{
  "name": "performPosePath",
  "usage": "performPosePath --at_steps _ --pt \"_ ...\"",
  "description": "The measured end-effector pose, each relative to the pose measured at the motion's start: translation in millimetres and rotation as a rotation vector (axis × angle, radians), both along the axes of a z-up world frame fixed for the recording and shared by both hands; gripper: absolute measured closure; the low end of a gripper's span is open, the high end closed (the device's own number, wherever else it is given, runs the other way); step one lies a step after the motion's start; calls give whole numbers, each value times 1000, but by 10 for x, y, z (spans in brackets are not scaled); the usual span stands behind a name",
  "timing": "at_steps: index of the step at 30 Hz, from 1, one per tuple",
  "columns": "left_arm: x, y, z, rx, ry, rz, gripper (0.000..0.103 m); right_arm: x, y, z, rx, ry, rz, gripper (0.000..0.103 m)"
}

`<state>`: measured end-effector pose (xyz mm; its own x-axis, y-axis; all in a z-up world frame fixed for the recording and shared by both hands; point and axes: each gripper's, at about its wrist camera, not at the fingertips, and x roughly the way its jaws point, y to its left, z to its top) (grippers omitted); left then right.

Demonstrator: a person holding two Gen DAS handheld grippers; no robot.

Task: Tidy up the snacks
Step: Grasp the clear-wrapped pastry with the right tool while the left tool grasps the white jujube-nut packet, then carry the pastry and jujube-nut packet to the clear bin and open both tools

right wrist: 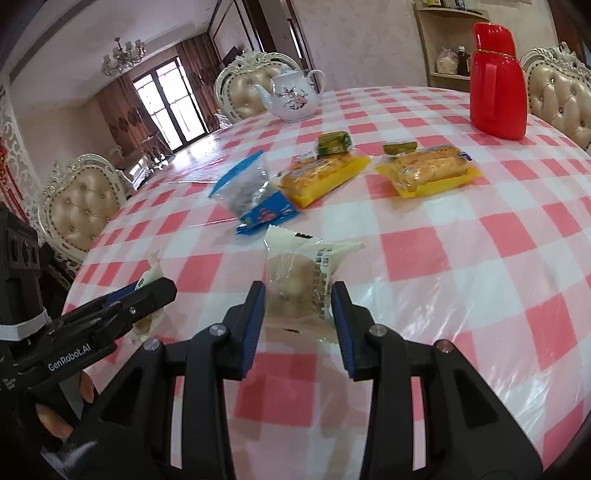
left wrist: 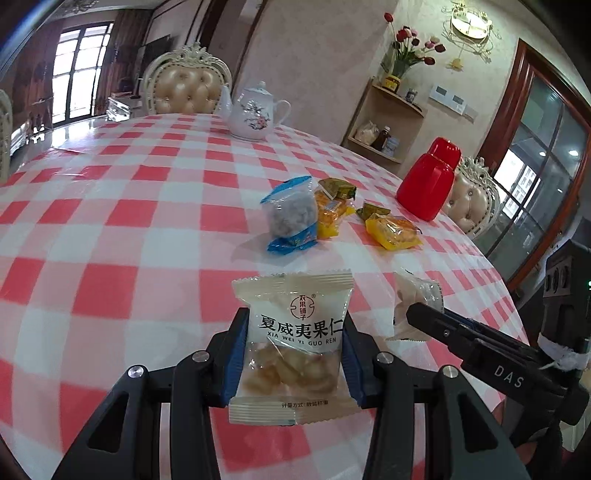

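The left gripper (left wrist: 293, 354) clamps a nut packet (left wrist: 293, 347) above the checked table (left wrist: 147, 229); the right gripper (right wrist: 298, 321) pinches another pale packet (right wrist: 299, 280) likewise. Slick, puffy wrappers could slip free if either grip loosens near the snack pile (right wrist: 295, 181).

Round table (left wrist: 122, 206) under a glossy red-and-white check cloth, ringed by cream tufted chairs (left wrist: 186, 88) with carved white frames; white floral teapot (left wrist: 255, 112) and red thermos jug (left wrist: 428, 181) sit toward its far side. Pale textured walls, wooden corner shelf (left wrist: 391, 122) with jars and a vase of tulips (left wrist: 410, 48), ornate gold wall clock (left wrist: 471, 24), dark-wood glazed door (left wrist: 535, 177) on the right. Daylight comes through a tall curtained window (right wrist: 168, 105) at the far end, a chandelier (right wrist: 123, 55) above it, glare on the shiny floor.
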<state>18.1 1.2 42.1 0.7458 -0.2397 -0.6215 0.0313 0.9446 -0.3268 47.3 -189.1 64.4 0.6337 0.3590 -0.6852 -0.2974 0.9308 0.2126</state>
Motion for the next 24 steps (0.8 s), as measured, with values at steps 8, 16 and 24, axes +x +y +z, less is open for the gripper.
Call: performPosePath --at_steps 8,16,24 --pt "-375 129 25 25 -23 30 57 -229 117 3 51 -2 30 63" --pt "-745 316 71 75 -31 56 57 -406 328 -12 73 2 89 63" --pt "-1124 544 94 101 -28 69 56 -560 581 -28 118 18 165 62"
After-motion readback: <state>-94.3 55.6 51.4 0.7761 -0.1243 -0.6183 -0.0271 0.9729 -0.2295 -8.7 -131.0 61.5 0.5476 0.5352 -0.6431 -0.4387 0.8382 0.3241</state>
